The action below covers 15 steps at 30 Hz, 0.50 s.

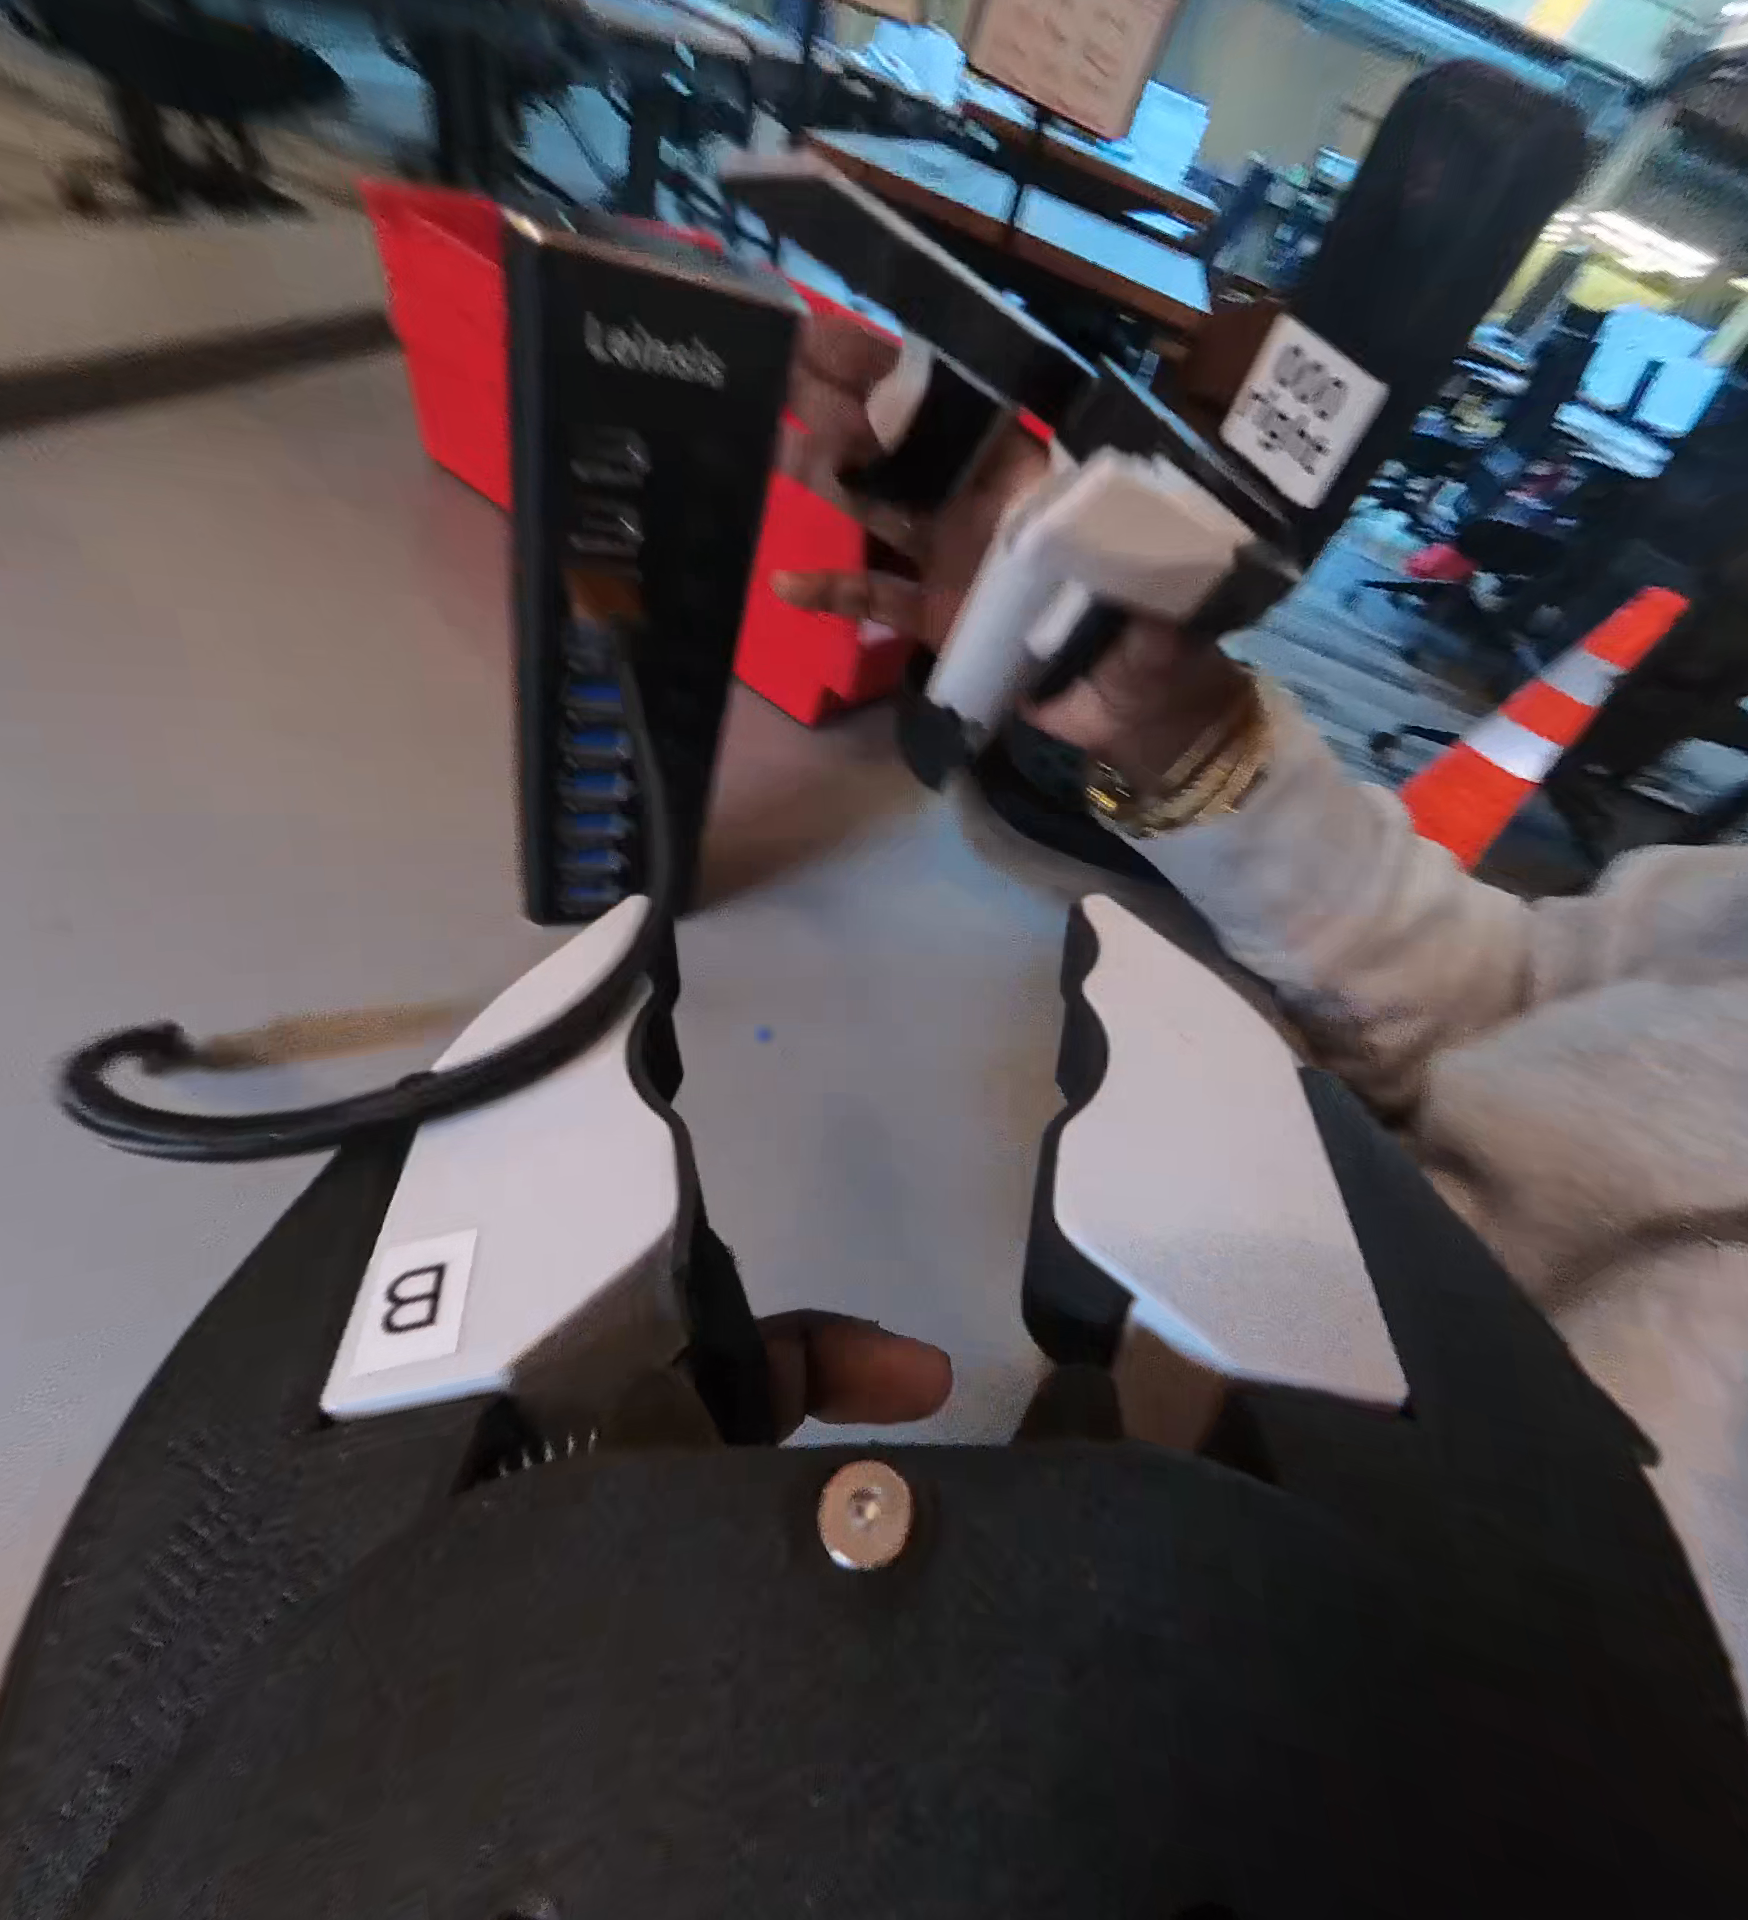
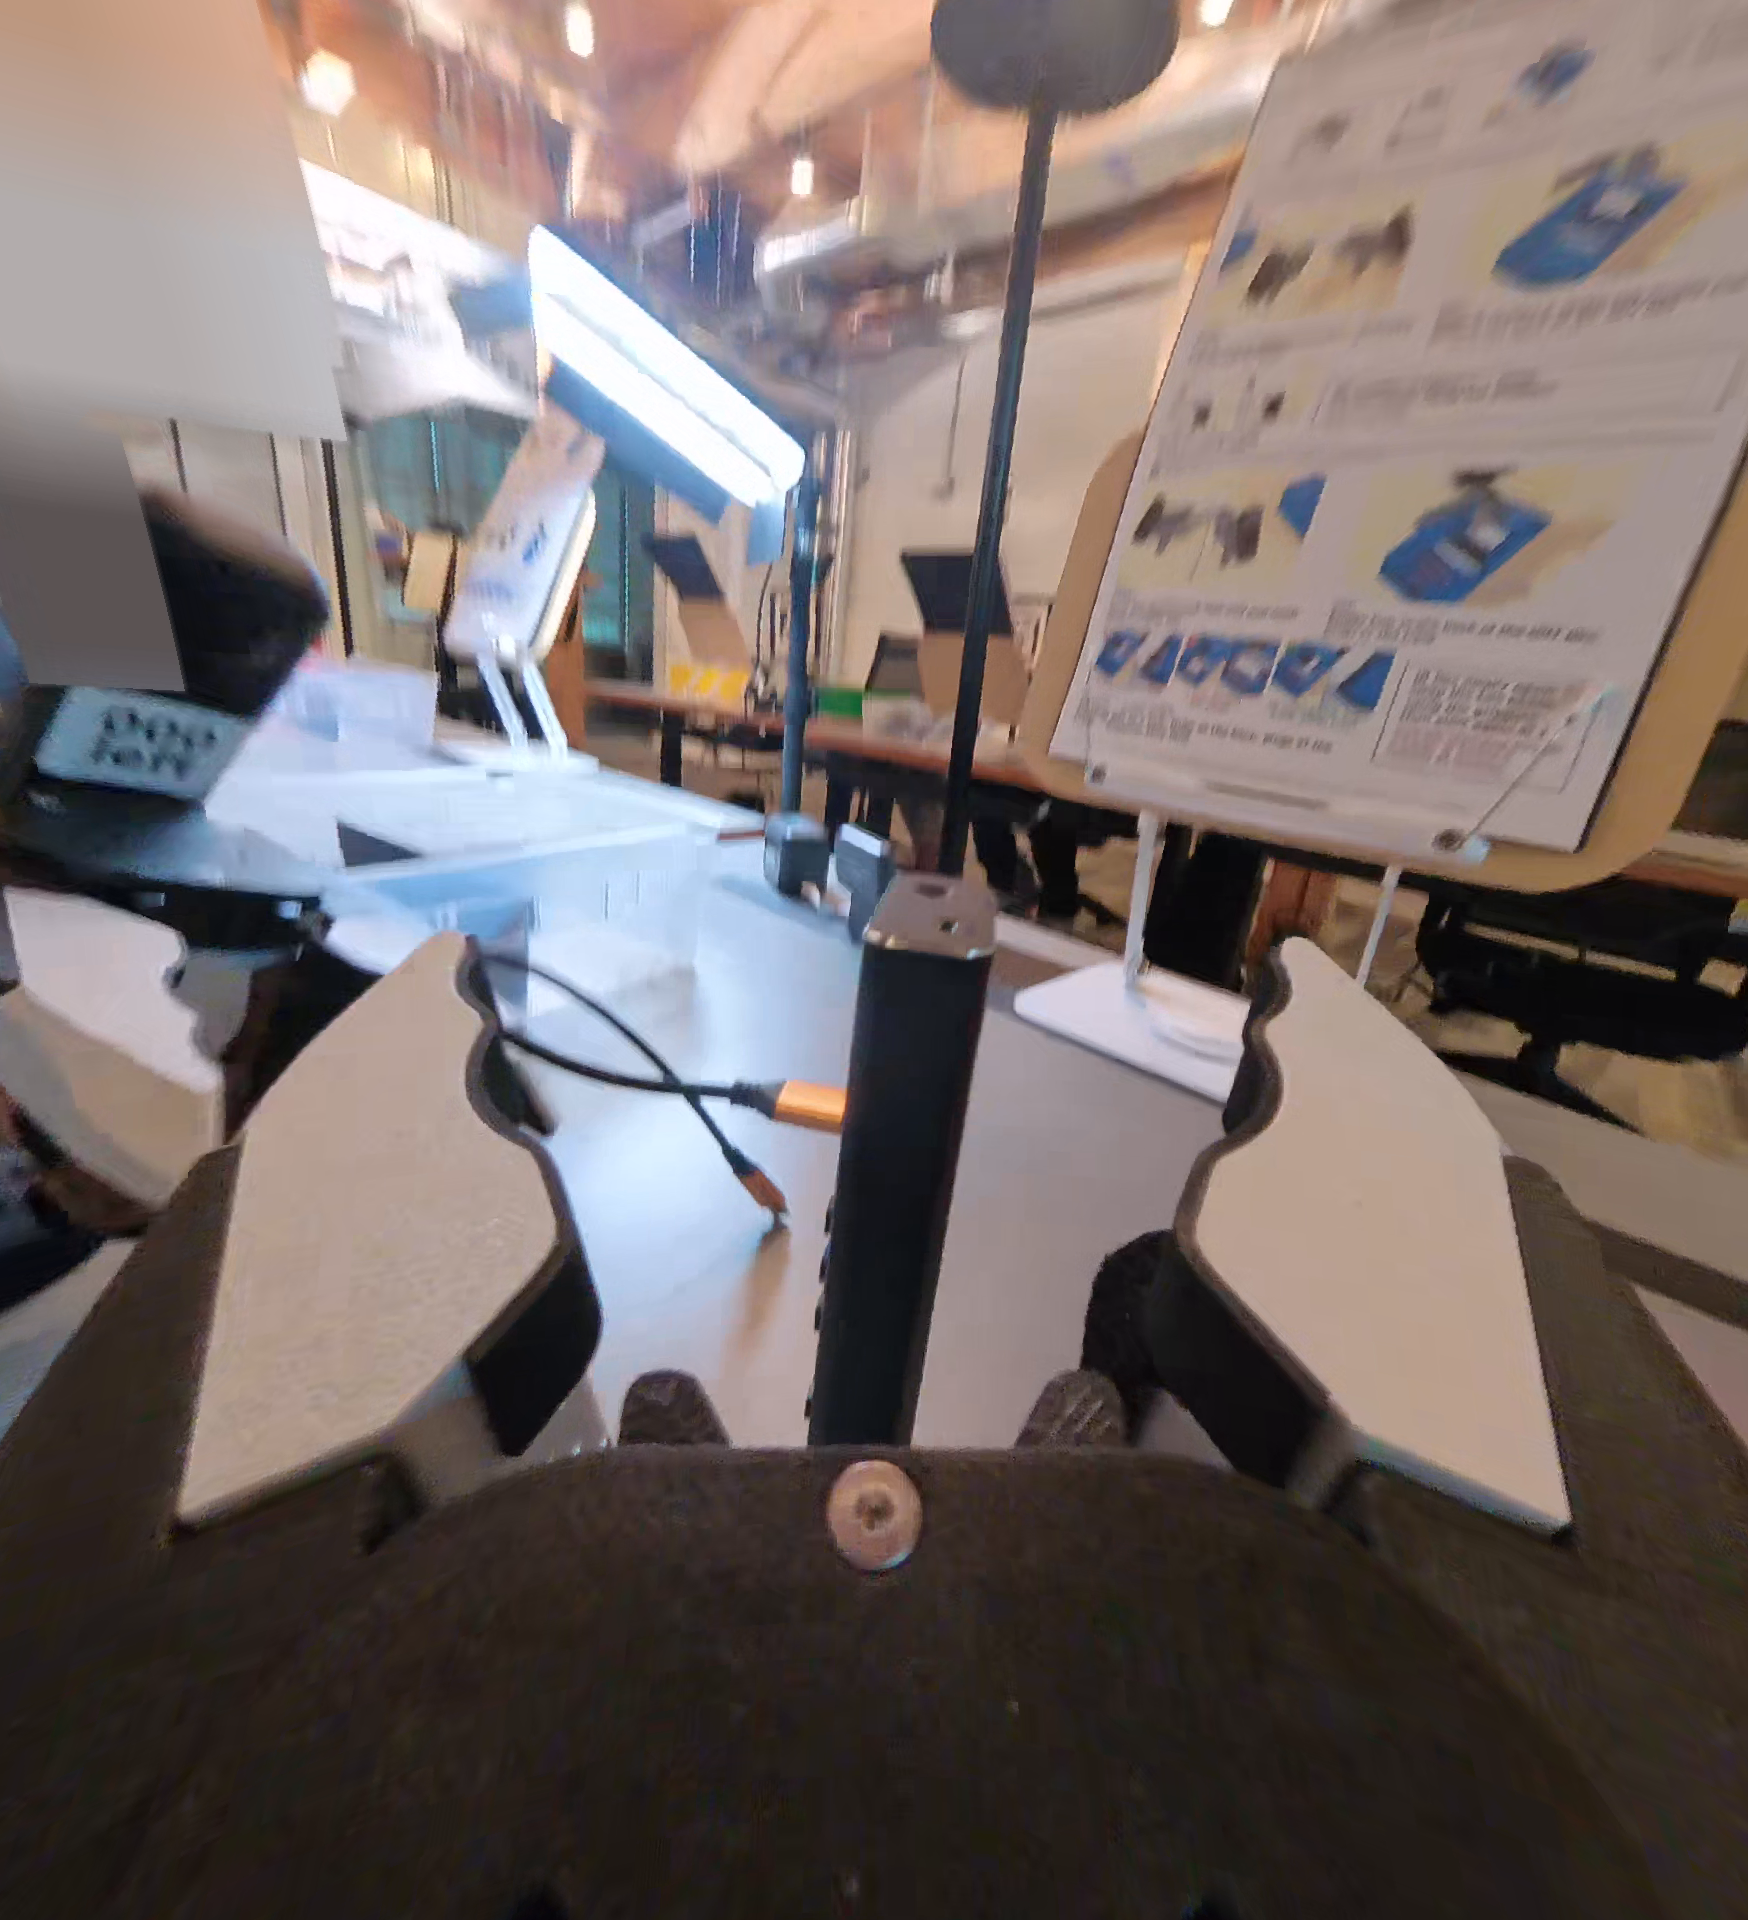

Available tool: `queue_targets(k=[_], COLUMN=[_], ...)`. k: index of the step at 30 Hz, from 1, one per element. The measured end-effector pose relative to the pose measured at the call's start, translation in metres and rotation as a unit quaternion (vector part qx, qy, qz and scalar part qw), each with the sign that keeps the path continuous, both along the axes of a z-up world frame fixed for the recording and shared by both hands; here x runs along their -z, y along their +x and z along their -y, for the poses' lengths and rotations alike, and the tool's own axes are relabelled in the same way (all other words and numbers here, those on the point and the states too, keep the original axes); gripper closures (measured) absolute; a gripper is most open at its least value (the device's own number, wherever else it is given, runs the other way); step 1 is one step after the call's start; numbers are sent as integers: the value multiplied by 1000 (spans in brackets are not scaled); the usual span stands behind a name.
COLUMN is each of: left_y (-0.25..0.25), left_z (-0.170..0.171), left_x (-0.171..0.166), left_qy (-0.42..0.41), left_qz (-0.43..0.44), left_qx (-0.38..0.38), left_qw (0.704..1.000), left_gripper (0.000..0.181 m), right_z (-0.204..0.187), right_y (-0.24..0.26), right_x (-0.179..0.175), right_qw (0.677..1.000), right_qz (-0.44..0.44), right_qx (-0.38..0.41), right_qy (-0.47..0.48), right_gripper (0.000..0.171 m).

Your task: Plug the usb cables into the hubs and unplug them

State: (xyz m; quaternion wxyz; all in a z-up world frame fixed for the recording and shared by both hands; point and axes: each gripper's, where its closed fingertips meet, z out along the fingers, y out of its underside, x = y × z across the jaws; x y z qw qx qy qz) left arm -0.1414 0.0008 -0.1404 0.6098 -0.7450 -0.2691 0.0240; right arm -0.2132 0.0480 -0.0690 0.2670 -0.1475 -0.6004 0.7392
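Grey and matte, the desk [image 1: 226, 644] runs back toward a blurred workroom of other benches, a red open box [image 1: 444, 343] and an orange-and-white traffic cone [image 1: 1545, 717]; on it stands the tall black rectangular USB hub [image 1: 641, 582], upright on one short end, its long axis vertical, with a column of blue ports facing the left tongs [image 1: 865, 971]; those tongs are spread wide and grip nothing, though the thin black USB cable [image 1: 257, 1122] drapes over the left one of the white fingers [image 1: 548, 1039] and loops off to the side on the desk; the cable's copper-coloured plug [image 2: 808, 1104] already sits in a port partway up the hub's face, and a second copper plug [image 2: 761, 1190] hangs loose just above the desk; the right tongs [image 2: 865, 1029] are likewise wide, and the hub stands between their fingers without visibly touching either, so this hand looks the nearer for steadying the body, judged from the right wrist view; the left tongs lie just below and in front of the port face, better placed to take the plug along a horizontal line square to the hub; the hub bears pale lettering near its top, the left finger a small white sticker, the far tool a label, and a printed instruction board [image 2: 1421, 416] stands behind, none repeated here.
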Motion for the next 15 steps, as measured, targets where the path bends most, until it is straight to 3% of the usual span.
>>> queue_targets(k=[5, 7, 10, 12, 15], left_y=[42, 62, 76, 67, 29], left_z=[12, 21, 45, 76, 160], left_x=[-5, -16, -44, -68, -93], left_qy=[6, 12, 7, -18, -94], left_qz=[40, 6, -110, -174, -186], left_qx=[71, 103, 100, 28, -210], left_qw=[997, 995, 989, 984, 955], left_gripper=[113, 114, 114, 115, 118], right_z=[-45, -65, -80, -84, -85], right_y=[23, 36, 39, 39, 39], right_x=[-58, -75, -81, -81, -81], right_qw=[974, 951, 940, 939, 938], right_qz=[-53, -82, -108, -120, -127], right_qx=[-43, -59, -32, -11, 3], right_qy=[-218, -292, -321, -322, -323], right_gripper=[46, 52, 55, 57, 60])
